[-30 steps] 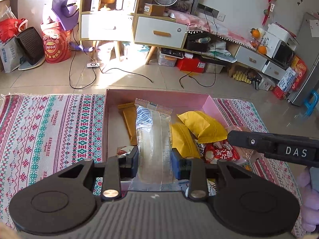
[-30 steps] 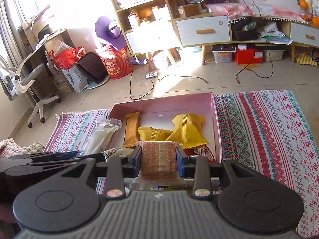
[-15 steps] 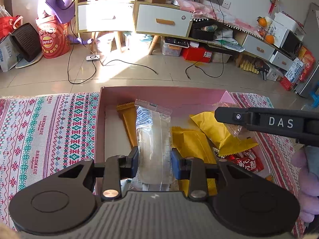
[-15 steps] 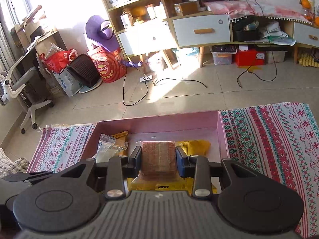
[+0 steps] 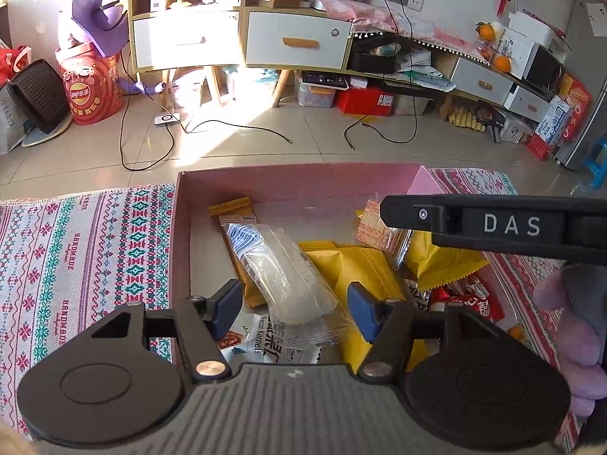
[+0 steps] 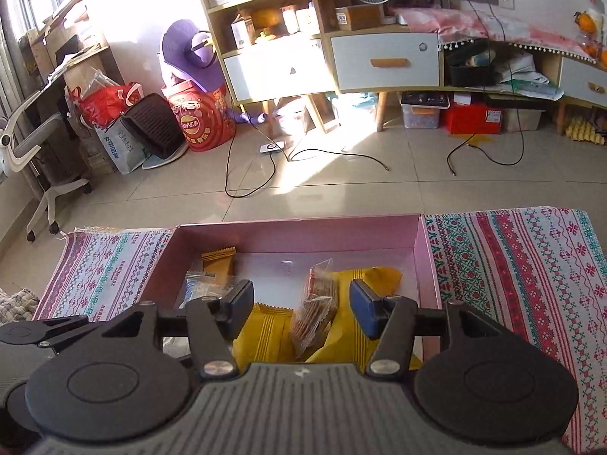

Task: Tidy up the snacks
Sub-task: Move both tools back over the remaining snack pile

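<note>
A pink box (image 5: pixel 288 182) sits on the patterned rug and holds several snack packs. My left gripper (image 5: pixel 294 309) is open above it; a clear pack (image 5: pixel 280 265) lies free on the yellow packs (image 5: pixel 353 265) between the fingers. My right gripper (image 6: pixel 301 313) is open too; a brown biscuit pack (image 6: pixel 316 307) lies tilted on the yellow packs (image 6: pixel 265 331) below it. The same biscuit pack (image 5: pixel 379 231) shows in the left wrist view under the right gripper's black finger (image 5: pixel 493 223). The box wall (image 6: pixel 296 231) is seen in the right wrist view.
An orange bar (image 5: pixel 233 212), a red pack (image 5: pixel 470 299) and a white pecan pack (image 5: pixel 261 345) also lie in the box. The woven rug (image 5: pixel 83 250) spreads left and right (image 6: pixel 523 273). Cables (image 5: pixel 242 129) trail on the tiled floor before the cabinets (image 5: pixel 296 41).
Both grippers opened and let go of their packs. The clear pack and the biscuit pack dropped into the pink box. Both grippers moved forward over the box.
</note>
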Demonstrator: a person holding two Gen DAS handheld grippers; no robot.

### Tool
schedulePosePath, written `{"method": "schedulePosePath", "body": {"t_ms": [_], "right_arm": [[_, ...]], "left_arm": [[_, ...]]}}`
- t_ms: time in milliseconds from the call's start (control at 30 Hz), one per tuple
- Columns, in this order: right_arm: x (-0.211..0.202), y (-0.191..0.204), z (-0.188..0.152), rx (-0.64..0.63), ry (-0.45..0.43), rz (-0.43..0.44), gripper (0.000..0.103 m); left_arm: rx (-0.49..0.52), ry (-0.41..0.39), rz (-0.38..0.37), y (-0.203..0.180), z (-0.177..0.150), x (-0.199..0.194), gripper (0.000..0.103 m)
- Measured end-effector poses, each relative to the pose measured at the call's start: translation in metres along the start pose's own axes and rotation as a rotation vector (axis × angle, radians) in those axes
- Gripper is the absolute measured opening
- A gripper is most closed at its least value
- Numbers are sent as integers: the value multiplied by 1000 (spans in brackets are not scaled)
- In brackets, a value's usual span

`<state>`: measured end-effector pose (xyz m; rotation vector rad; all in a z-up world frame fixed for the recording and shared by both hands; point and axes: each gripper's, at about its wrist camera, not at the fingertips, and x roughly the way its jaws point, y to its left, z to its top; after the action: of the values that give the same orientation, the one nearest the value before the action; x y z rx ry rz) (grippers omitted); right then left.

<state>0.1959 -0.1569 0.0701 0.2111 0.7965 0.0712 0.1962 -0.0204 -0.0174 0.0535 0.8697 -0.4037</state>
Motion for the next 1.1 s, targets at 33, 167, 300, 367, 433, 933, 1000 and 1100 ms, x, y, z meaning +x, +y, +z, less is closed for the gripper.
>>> {"method": "schedulePosePath", "body": {"t_ms": [33,167,300,367,433,933,1000,1100], "right_arm": [[-1,-1,1,5,-5,2,66],[-7,-2,1,7,-12,2,73],[-16,-2,-1,-1,-24,-4,83],[-21,-3,-2,1,-23,-4,87],[-27,-2,-4,-4,-25,-2,91],[-71,-3,-31,-75,-23,-25,102],[-75,-5,-35,-81,-17,-32,102],[-80,-7,-42,-84,-9,-32,102]], "left_arm": [[-3,-2,0,0,-1,-1,73],[0,-15,1,1,-1,-9,85],[1,-38,9,0,-4,-20,95],[10,-46,13,-2,-5,-26,100],[24,-58,22,-4,-8,-32,102],[17,-51,7,-7,-40,-73,103],[22,-51,5,-9,-45,-77,103],[36,-46,0,-13,-54,-83,103]]}}
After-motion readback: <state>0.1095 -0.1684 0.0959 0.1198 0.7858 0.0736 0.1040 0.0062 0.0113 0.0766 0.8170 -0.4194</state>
